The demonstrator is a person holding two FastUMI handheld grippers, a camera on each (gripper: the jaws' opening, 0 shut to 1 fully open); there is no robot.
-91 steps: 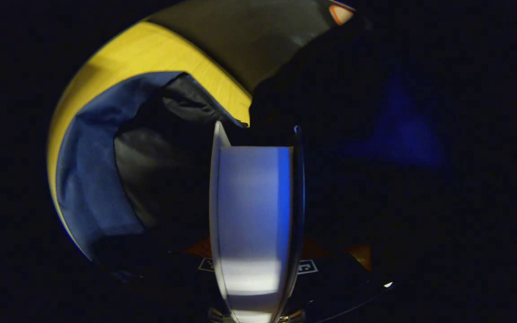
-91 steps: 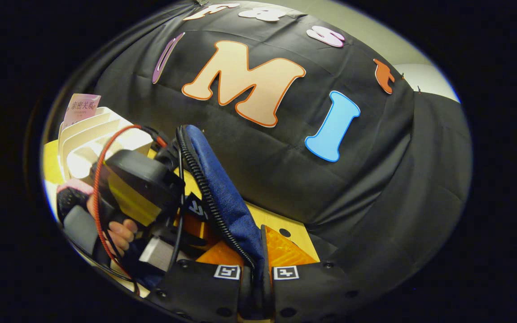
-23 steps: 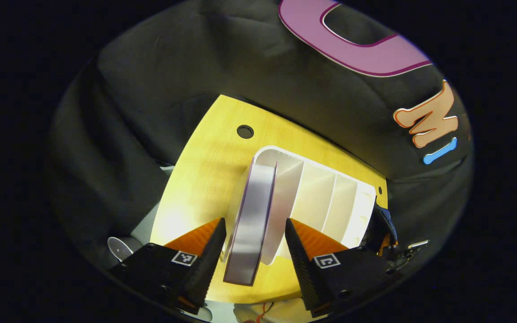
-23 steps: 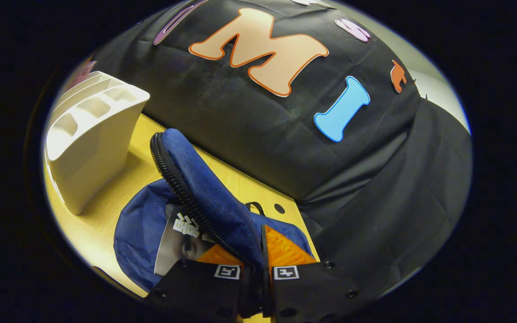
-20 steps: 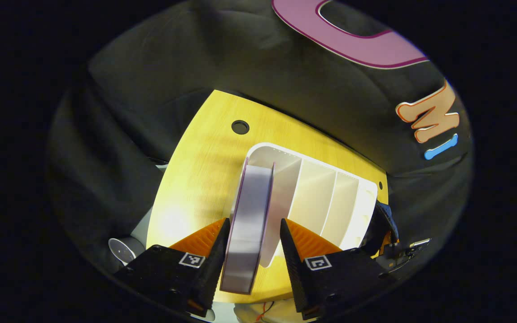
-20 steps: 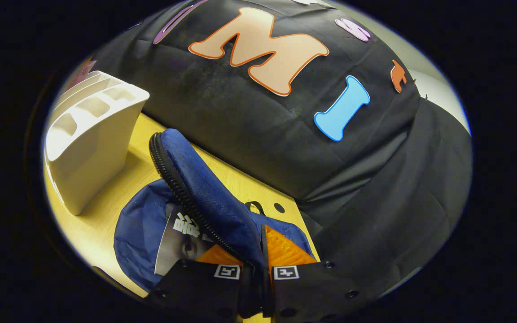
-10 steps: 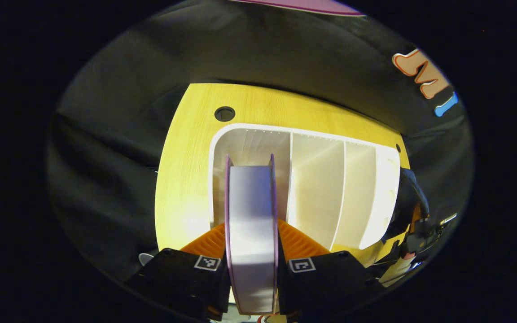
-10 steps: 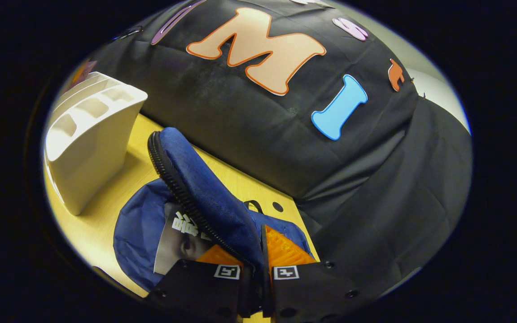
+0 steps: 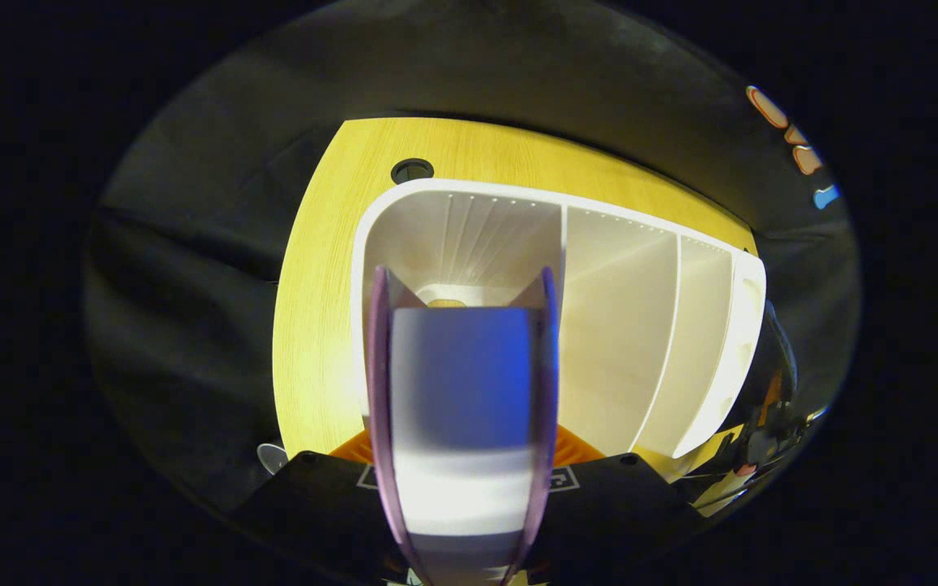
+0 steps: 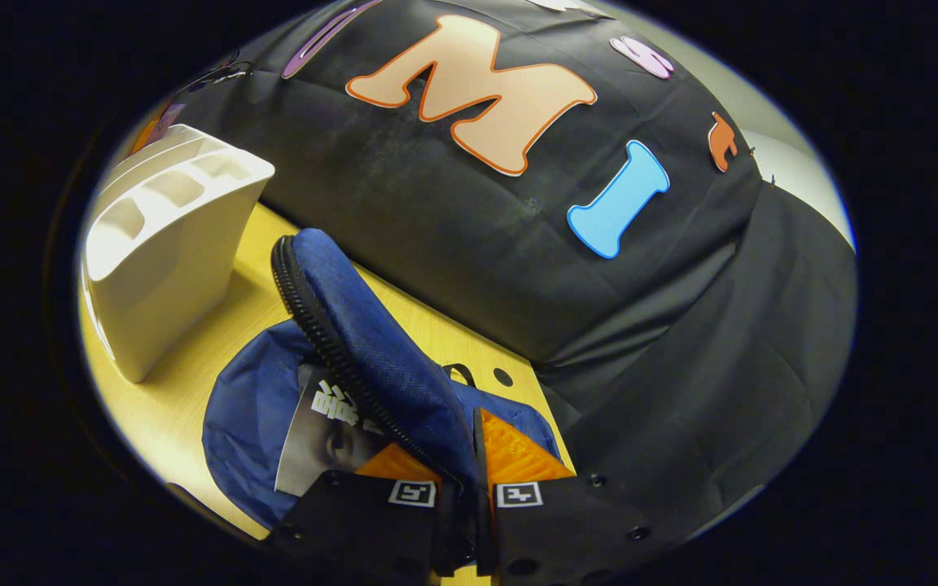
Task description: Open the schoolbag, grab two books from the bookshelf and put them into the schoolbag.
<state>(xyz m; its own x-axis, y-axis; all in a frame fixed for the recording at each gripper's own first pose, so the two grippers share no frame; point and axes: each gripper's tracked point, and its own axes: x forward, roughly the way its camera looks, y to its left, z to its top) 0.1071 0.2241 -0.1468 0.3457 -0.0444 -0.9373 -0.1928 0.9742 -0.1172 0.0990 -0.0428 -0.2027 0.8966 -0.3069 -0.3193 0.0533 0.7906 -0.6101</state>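
Left gripper view: the left gripper [image 9: 461, 480] clamps a purple-edged, white-paged book [image 9: 461, 407] above the white bookshelf [image 9: 624, 325] (leftmost slot), while the right gripper [image 10: 463, 496] pinches the blue schoolbag [image 10: 371, 350] flap, holding it open.

Blue schoolbag [image 10: 371, 358] unzipped, flap raised, book [image 10: 326, 431] inside, purple-covered book [image 9: 461, 407] above white bookshelf [image 9: 640, 325]

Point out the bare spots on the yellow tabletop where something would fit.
Free: the strip of yellow wooden table between the white plastic bookshelf and the open blue schoolbag, and the edge left of the shelf near the round hole. Crowded: the bag's mouth, where a grey-covered book lies and the right gripper pinches the flap.
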